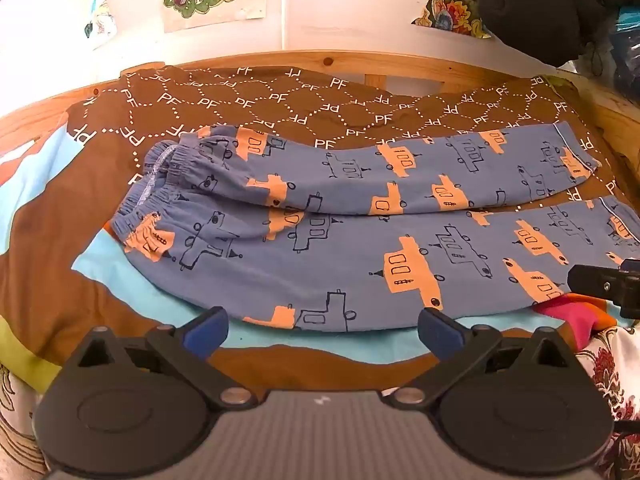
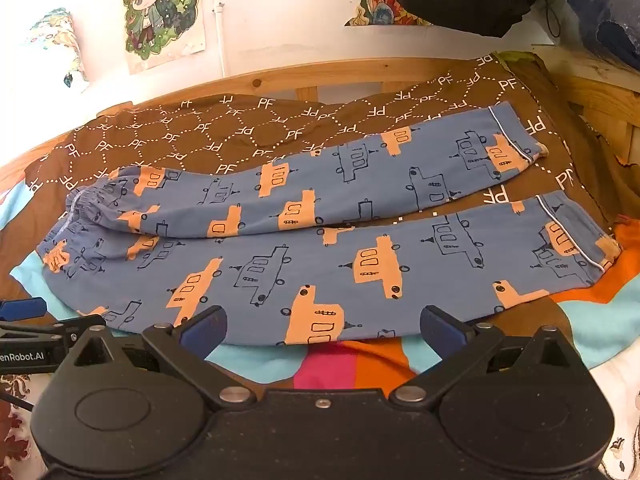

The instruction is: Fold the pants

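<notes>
Pants (image 1: pixel 360 240) lie unfolded on the bed — both grippers (image 1: pixel 322 330) (image 2: pixel 320 330) released; next, grasp the near leg.

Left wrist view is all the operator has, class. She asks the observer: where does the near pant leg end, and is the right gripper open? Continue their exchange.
Observer: The near leg's cuff shows whole in the right wrist view, lying flat with white piping across it.
Operator: And the right gripper?
Observer: The right gripper is open and empty, its fingers at the near edge of the pants.
</notes>
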Demonstrator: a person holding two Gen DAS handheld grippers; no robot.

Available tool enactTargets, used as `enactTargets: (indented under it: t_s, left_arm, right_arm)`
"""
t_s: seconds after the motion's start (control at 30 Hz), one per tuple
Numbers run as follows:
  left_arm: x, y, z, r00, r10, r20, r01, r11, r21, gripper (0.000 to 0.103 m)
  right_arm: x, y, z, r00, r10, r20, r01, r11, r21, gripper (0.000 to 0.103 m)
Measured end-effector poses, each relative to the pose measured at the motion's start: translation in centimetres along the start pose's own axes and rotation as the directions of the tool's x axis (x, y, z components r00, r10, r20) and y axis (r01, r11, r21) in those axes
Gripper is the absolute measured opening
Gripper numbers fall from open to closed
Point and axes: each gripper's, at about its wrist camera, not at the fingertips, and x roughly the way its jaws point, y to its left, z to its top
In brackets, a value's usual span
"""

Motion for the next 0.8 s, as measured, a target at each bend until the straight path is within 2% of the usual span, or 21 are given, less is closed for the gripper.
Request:
enactTargets:
  t_s: [0.8]
  left_arm:
    - [-0.22,-0.46,0.08,1.0,0.001,-0.008,-0.001,1.0,0.002,0.103]
  right_arm:
    - [0.23,-0.01,-0.14,1.0,0.001,-0.008,-0.001,1.0,0.001,0.102]
